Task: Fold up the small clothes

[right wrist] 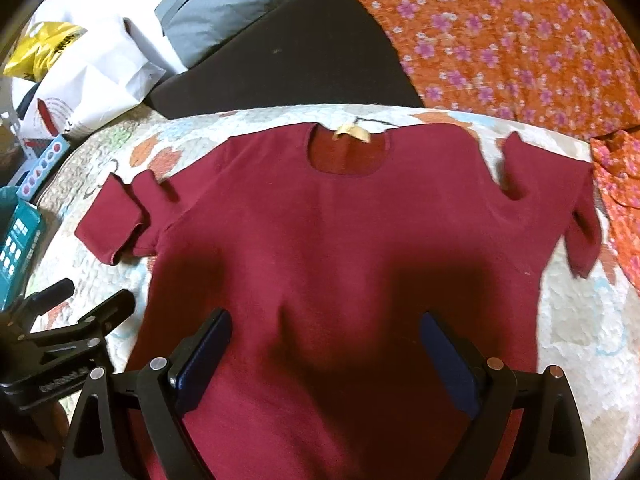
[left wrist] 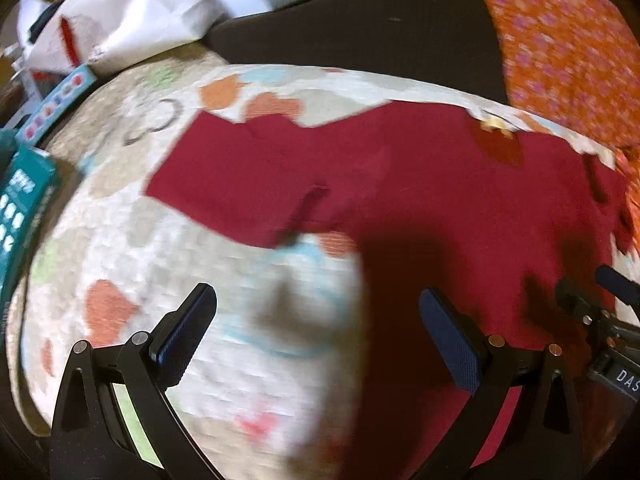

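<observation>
Maroon knit T-shirt (right wrist: pixel 340 240) lies spread flat, front up, neck hole and tan label (right wrist: pixel 354 133) at the far end, on a quilted patchwork mat (right wrist: pixel 580 320) that seems to cover a bed or the floor, can't tell which. No fold made yet, judging by both sleeves lying out to the sides.

Step in hand looks like lining up for the first fold. The left sleeve (right wrist: pixel 116 224) is doubled over on itself and the right sleeve (right wrist: pixel 576 224) is kinked at the shoulder; both likely want flattening first or the fold comes out lumpy. Best bet: pinch hem and shoulder on one side together, carry that side towards the middle, keep the edge straight. Thin knit will probably drag and bunch if pulled along the quilt, so lift it.

Surroundings, big to small: orange floral cloth (right wrist: pixel 520 40) beyond on the right, dark cushion (right wrist: pixel 280 64) behind the mat, white plastic bags (right wrist: pixel 100 68) and grey pouch (right wrist: pixel 224 8) far left, teal boxes (left wrist: pixel 24 200) at the left edge. Crowded on that side, so keep swings short.

Right tongs (right wrist: pixel 326 344) are spread wide, holding nothing, hovering over the lower body of the shirt. Left tongs (left wrist: pixel 318 324) are also spread and empty, over the mat at the shirt's left side edge; that view is motion-blurred.
</observation>
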`<state>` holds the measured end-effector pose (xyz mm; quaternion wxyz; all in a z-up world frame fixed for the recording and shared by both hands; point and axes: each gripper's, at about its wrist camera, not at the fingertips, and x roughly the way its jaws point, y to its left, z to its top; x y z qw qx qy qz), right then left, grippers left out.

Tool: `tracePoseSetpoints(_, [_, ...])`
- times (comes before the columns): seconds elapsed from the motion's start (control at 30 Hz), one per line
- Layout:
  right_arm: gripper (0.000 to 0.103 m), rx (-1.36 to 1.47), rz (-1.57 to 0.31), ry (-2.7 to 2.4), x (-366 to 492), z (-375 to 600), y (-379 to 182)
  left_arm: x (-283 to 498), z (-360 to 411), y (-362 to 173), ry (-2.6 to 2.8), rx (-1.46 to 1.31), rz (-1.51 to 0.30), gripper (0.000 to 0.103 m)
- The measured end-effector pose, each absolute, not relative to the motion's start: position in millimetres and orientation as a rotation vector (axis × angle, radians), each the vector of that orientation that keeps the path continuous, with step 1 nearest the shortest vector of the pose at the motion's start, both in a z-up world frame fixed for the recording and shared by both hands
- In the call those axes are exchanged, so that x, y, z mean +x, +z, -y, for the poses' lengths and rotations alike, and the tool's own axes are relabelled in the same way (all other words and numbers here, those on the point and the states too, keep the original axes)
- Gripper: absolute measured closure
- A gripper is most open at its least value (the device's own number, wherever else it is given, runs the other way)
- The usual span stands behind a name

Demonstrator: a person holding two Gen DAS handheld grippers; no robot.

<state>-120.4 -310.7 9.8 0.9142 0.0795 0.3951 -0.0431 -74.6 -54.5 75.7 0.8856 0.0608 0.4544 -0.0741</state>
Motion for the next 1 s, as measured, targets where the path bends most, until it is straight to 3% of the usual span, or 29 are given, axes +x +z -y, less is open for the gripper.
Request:
tracePoseSetpoints(0.27, [0.024,0.149,-0.801,0.074,-88.6,275.0,5.9,-40.3,-6.1,88.5,-0.064,0.049,-0.974,0.001])
tracePoseSetpoints(0.43, [0.042,0.210,-0.821,0.258,-56.0,245.5,4.5,-26.2,-22.4,88.2,-0.005,0.082,-0.967,0.001])
tracePoseSetpoints(0.9, [0.042,0.312,-0.902,0.336,41.6,171.2,-27.7,-8.7,-66.5,113.8,0.098,-0.008,-0.903,0.001])
tracePoseSetpoints(0.97, [0.052,0.339,-0.878,0.339,48.7,169.5,-28.3,-9.2,-69.2,117.0,0.103,-0.025,-0.892,0.001])
tracePoseSetpoints(1.0, [0.079,0.337,-0.865,0.345,52.5,166.9,-26.3,-9.9,-70.3,118.4,0.105,-0.031,-0.888,0.001])
